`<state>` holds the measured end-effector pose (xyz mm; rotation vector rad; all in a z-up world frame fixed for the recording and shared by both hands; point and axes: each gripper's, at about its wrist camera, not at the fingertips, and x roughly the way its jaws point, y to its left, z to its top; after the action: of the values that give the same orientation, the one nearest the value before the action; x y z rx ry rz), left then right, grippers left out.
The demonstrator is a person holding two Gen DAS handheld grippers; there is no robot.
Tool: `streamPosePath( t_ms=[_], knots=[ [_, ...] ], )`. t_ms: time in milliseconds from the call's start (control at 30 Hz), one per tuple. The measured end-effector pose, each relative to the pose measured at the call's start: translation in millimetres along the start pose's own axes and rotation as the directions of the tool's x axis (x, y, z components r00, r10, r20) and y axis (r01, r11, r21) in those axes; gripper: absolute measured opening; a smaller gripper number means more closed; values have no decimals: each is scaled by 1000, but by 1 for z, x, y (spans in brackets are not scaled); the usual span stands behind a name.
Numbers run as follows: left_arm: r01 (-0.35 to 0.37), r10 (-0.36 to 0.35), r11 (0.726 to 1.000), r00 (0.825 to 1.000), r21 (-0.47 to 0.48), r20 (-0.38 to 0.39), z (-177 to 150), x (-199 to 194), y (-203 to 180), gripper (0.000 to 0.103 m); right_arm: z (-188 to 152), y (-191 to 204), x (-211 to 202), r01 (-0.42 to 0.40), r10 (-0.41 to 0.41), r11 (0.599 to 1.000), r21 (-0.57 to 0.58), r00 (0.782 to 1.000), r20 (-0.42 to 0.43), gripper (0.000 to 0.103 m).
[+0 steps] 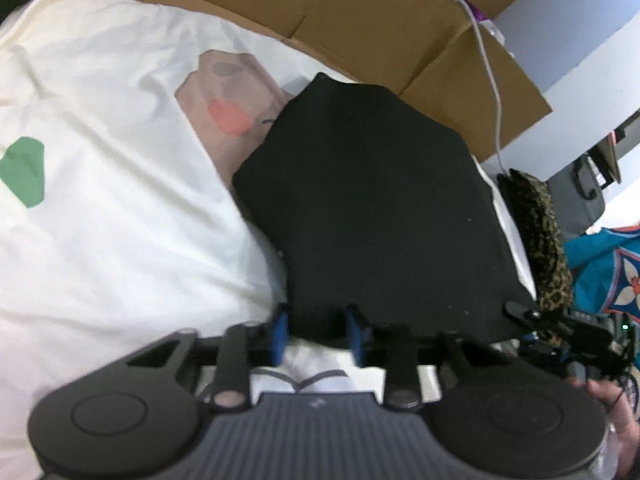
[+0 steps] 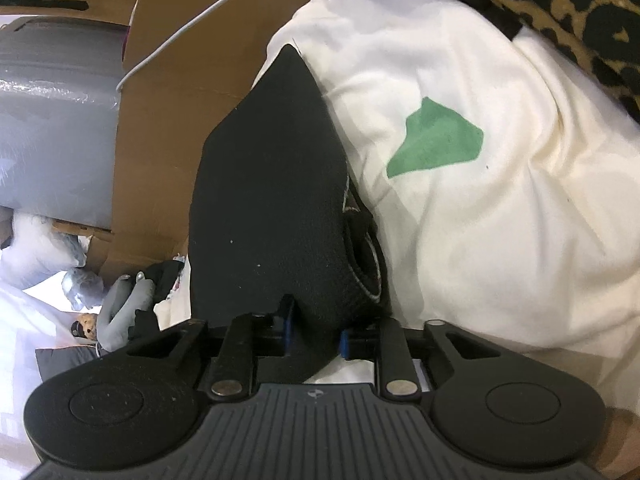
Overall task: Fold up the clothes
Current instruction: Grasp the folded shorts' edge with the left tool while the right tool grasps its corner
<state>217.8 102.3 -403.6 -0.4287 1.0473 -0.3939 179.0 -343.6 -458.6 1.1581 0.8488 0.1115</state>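
Observation:
A black folded garment [image 1: 368, 200] lies on cream bedding [image 1: 100, 260] printed with green and red patches. Its near edge sits between the blue pads of my left gripper [image 1: 318, 332], which is shut on that edge. At the garment's right corner, the left wrist view also shows my right gripper [image 1: 524, 314]. In the right wrist view the same black garment [image 2: 268, 200] stretches away from the camera. A bunched fold of it is pinched by my right gripper [image 2: 316, 336]. The cream bedding [image 2: 500, 240] lies to the right of it.
Flattened cardboard [image 1: 360, 8] lies beyond the bed with a white cable [image 1: 490, 72] across it. A leopard-print cloth [image 1: 540, 232] and teal fabric [image 1: 600, 264] are at the right. The right wrist view shows a grey container [image 2: 52, 120] and piled clutter [image 2: 120, 304] on the left.

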Motion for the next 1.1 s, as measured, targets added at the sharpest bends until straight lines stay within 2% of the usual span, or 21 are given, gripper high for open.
streamPosePath(
  t_ms=[100,133,167,300,467,600,867,1100],
  knots=[
    [10,-10,999,1000,-31,-3,1,0,2,22,0,-1,0,-2,2,1000,24,1000,-5,19],
    [12,-12,999,1000,-34,-3,1,-1,2,19,0,-1,1,7,-7,1000,18,1000,-7,20],
    [16,-16,999,1000,-37,-3,2,-1,2,12,1,-1,2,15,-15,1000,12,1000,-8,20],
    [35,-36,998,999,-52,-17,5,-5,2,9,2,5,1,18,-18,1000,-1,1000,4,11],
    [57,-59,997,998,-53,-29,11,-19,-6,8,3,10,-10,-18,17,999,27,1000,11,9],
    [79,-82,995,996,-62,-46,12,-28,-15,7,5,15,-21,-9,9,1000,22,1000,11,8],
    [89,-97,994,987,-65,-128,-10,-54,-24,7,-6,14,-46,26,-26,1000,1,998,-54,8],
    [87,-94,995,967,-41,-236,-38,-74,-27,7,-30,2,-72,64,-65,998,-11,988,-141,8]
  ],
)
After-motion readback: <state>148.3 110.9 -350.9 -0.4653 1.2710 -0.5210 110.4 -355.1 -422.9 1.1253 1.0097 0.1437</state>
